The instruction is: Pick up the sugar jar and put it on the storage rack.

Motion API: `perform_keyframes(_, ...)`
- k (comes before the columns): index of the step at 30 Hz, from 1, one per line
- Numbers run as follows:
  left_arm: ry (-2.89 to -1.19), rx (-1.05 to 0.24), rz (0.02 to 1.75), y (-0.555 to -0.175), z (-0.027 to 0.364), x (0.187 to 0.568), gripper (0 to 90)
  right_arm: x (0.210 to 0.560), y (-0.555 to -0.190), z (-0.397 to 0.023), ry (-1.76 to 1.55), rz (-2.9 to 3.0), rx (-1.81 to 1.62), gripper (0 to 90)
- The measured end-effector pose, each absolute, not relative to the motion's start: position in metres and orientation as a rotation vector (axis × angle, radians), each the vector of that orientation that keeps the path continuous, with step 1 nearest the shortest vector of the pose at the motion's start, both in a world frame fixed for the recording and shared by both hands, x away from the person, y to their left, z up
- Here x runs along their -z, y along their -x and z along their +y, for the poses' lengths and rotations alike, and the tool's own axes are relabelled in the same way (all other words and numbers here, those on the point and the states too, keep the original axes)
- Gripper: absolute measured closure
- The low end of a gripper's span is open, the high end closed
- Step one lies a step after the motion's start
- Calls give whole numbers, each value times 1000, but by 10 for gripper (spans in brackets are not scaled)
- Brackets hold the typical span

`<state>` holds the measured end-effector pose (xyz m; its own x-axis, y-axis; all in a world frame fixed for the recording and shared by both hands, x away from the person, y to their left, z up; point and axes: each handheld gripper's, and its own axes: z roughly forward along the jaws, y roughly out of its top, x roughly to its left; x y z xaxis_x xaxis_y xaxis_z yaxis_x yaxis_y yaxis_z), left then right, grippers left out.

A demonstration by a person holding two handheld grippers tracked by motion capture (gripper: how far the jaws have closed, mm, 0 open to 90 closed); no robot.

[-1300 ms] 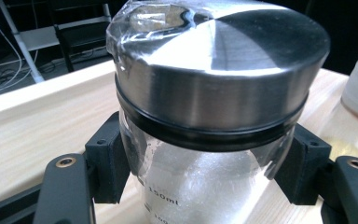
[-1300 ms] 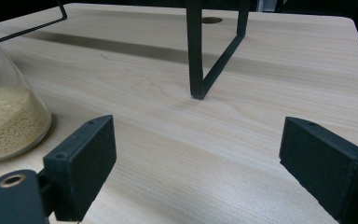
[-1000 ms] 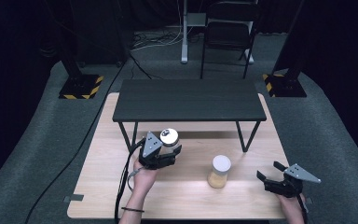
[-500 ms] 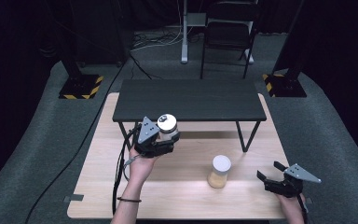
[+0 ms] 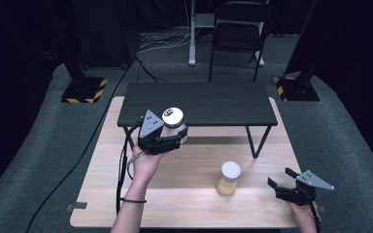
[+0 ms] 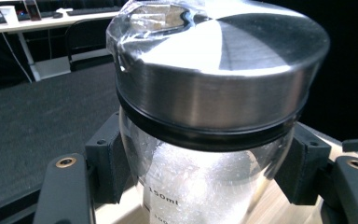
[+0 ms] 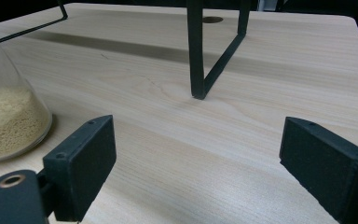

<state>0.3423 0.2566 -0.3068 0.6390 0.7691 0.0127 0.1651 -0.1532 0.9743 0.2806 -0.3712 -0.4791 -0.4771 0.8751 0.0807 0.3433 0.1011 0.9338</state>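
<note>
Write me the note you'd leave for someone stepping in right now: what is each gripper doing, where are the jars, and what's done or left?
Left gripper: shut on the glass jar with the metal lid, held off the table in front of the black shelf. The jar holds something white.
Right gripper: open, nothing between its jaws, low over the table's right front corner.
Second jar: white lid, yellow grains inside, standing on the table between the two grippers.
Done: first jar picked up.
Left: probably to set it on the shelf, then deal with the second jar, likely with the right gripper.
</note>
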Motion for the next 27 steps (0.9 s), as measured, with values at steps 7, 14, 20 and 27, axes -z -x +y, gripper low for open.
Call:
perform_keyframes(7, -1663, -660, 767, -342, 256, 294, 307, 479, -281, -371, -1189, 1880, -1371, 94)
perform_keyframes(14, -1657, -701, 778, -343, 253, 284, 307, 479, -281, -371, -1186, 1882, -1370, 94)
perform_keyframes(20, -1648, -741, 855, -350, 244, 281, 307, 479, -281, -371, -1186, 1885, -1370, 94)
perform_keyframes(27, -1649, -767, 947, -368, 234, 278, 307, 479, -282, -372, -1184, 1887, -1372, 94)
